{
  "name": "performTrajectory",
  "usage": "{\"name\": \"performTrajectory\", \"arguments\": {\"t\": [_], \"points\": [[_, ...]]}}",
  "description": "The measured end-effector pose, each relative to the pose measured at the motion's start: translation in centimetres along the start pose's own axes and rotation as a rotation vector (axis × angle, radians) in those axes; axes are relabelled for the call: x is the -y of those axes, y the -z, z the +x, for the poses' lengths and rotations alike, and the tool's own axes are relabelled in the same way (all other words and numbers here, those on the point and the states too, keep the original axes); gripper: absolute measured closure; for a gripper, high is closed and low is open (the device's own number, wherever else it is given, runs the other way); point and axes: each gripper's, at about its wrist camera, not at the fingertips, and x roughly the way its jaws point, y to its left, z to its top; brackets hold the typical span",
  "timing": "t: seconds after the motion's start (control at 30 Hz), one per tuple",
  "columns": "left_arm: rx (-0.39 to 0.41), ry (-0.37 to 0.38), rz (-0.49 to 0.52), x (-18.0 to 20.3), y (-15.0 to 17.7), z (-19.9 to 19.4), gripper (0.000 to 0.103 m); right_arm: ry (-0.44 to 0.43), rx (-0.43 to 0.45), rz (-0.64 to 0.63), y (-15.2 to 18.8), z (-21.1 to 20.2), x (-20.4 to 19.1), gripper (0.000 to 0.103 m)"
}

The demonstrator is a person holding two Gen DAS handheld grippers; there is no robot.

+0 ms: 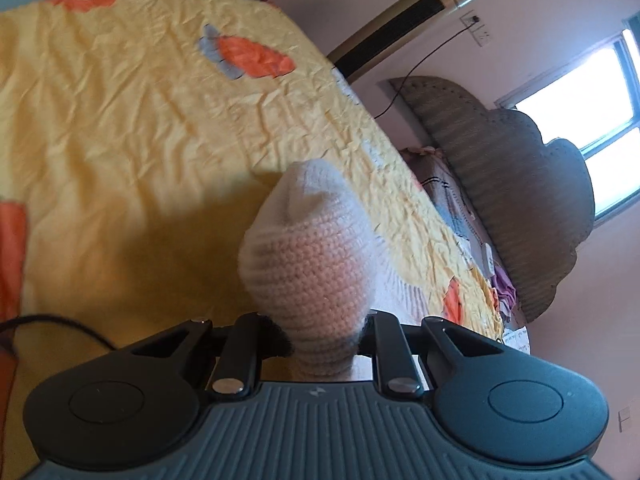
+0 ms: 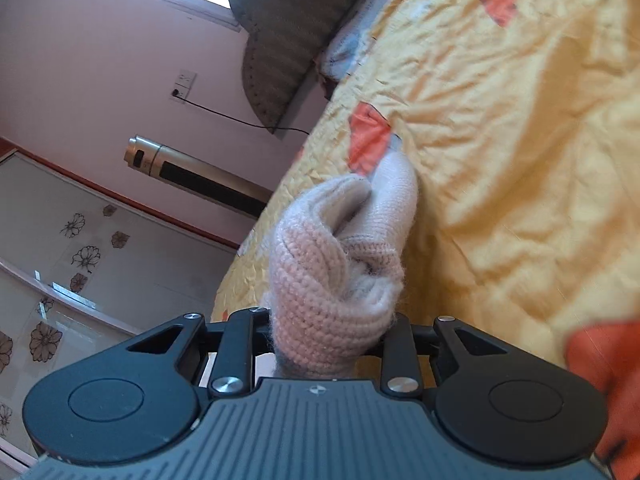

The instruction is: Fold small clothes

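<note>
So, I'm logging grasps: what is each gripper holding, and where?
Left gripper is shut on a pale pink knitted garment, pinching a bunched end. Right gripper likewise pinches bunched pink knit.

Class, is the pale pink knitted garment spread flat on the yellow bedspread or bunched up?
Bunched up. The pale pink knitted garment rises in thick rolls from the right gripper, above the yellow bedspread.

Left gripper [image 1: 325,344] fingertips buried under the knit garment [image 1: 312,264]; pad contact itself not visible. Same for the right gripper [image 2: 326,340]: tips covered by bunched knit [image 2: 332,280]. Can't tell if both views show one item or two, or what kind of clothing it is. Yellow bedspread [image 1: 120,120] cut off at the frame edges, motion-blurred at right in the right wrist view. Headboard [image 1: 520,184] partly cropped.
</note>
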Motion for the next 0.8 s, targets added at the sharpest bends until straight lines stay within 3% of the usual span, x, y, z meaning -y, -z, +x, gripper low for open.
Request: {"name": "performTrajectory", "arguments": {"t": [0.13,0.23,0.37,0.47,0.57,0.63,0.7,0.8], "points": [[-0.029,-0.079,0.004,-3.0,2.3,0.2,0.084,0.031,-0.044,0.042,4.1,-3.3,2.5,0.073],[-0.043,-0.063,-0.055,-4.7,2.7,1.1,0.074,0.070,-0.040,0.046,5.5,-3.4,4.0,0.073],[-0.042,-0.049,-0.008,-4.8,1.8,-1.9,0.067,0.090,-0.082,0.061,4.8,-3.0,4.4,0.058],[0.026,-0.050,0.095,-4.1,1.0,-5.1,0.064,0.106,-0.059,-0.006,3.6,-5.4,3.2,0.046],[0.232,-0.081,0.317,-0.4,0.8,-7.0,0.054,0.181,0.074,-0.197,1.7,-7.6,1.1,0.040],[0.301,-0.045,0.431,2.1,0.7,-6.3,0.026,0.227,0.107,-0.327,-0.2,-7.2,-0.8,0.034],[0.317,-0.025,0.510,4.2,0.6,-3.5,0.019,0.228,0.050,-0.427,-1.9,-4.9,-2.4,0.025],[0.275,-0.134,0.583,5.9,0.1,1.5,0.020,0.235,-0.045,-0.546,-3.5,0.0,-4.3,0.026]]}}
